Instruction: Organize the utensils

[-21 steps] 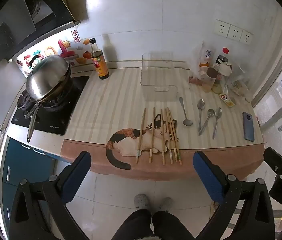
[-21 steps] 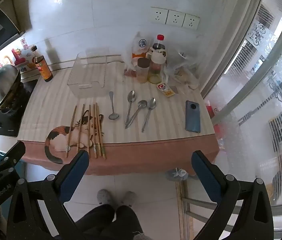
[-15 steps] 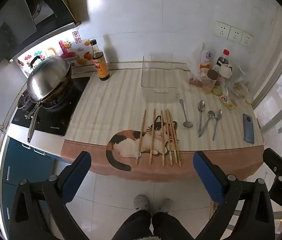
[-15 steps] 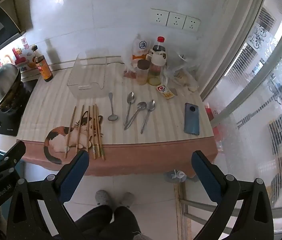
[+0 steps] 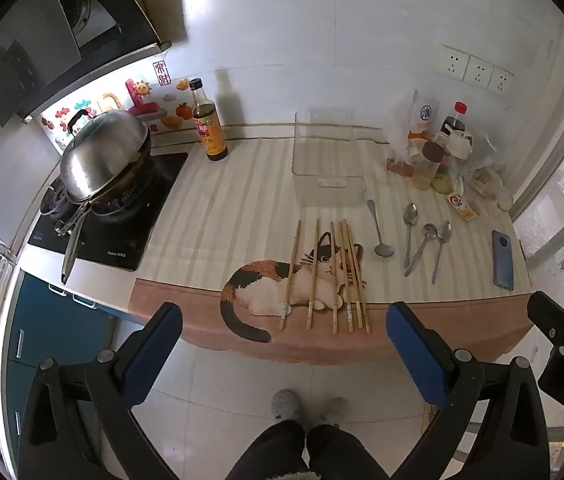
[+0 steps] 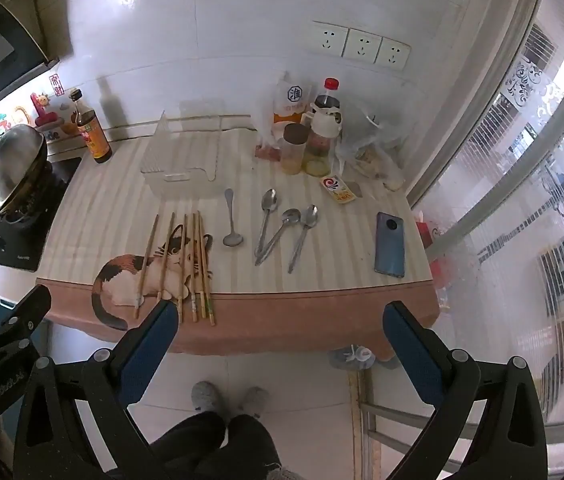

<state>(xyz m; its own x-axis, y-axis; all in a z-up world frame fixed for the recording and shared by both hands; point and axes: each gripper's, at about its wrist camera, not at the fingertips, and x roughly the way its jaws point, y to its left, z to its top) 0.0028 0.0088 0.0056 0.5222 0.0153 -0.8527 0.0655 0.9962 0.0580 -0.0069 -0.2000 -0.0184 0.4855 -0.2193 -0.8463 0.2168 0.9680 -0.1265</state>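
Note:
Several wooden chopsticks point(image 5: 334, 276) point(image 6: 185, 260) lie side by side on the cat picture of the striped counter mat. To their right lie several metal spoons point(image 5: 422, 240) point(image 6: 282, 228), one point(image 5: 378, 232) point(image 6: 231, 220) apart from the others. A clear plastic bin point(image 5: 326, 164) point(image 6: 181, 164) stands behind them, empty. My left gripper point(image 5: 282, 344) and right gripper point(image 6: 277, 340) are both open and empty, held high in front of the counter edge.
A lidded wok point(image 5: 101, 160) sits on the stove at the left. A sauce bottle point(image 5: 207, 124) stands by the wall. Bottles, jars and bags point(image 6: 314, 136) crowd the back right. A blue phone point(image 6: 390, 244) lies at the right edge. My feet point(image 5: 306, 404) show on the floor.
Both grippers have moved slightly closer to the counter; the right one shifted a little. Nothing on the counter moved.

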